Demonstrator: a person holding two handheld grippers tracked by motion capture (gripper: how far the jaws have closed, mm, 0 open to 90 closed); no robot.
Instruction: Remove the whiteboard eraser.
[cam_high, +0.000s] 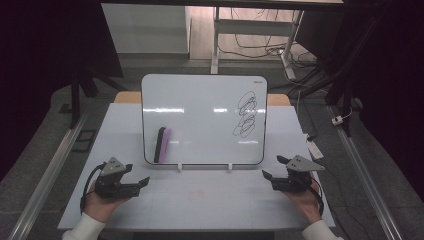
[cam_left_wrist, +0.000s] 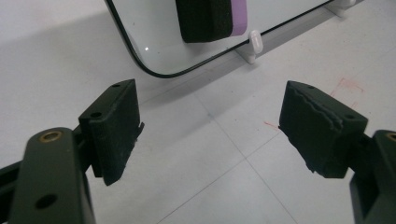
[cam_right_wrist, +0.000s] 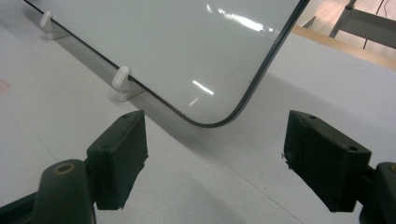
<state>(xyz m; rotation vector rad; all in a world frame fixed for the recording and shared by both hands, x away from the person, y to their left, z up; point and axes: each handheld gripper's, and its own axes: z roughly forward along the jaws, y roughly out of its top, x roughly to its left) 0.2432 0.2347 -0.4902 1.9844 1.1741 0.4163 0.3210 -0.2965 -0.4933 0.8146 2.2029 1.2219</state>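
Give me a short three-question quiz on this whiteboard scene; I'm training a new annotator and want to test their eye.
1. True or false: the left tool is shut on the eraser.
2. Where do the black scribbles sit on the whiteboard? A) right part B) left part C) bottom edge
3. Fill in: the whiteboard stands propped on small white ____ on the table.

Key
1. False: its jaws stand wide apart over bare table, and the eraser rests against the board's lower left.
2. A.
3. Clips (feet); the right tool, also open, sits near the board's lower right corner.
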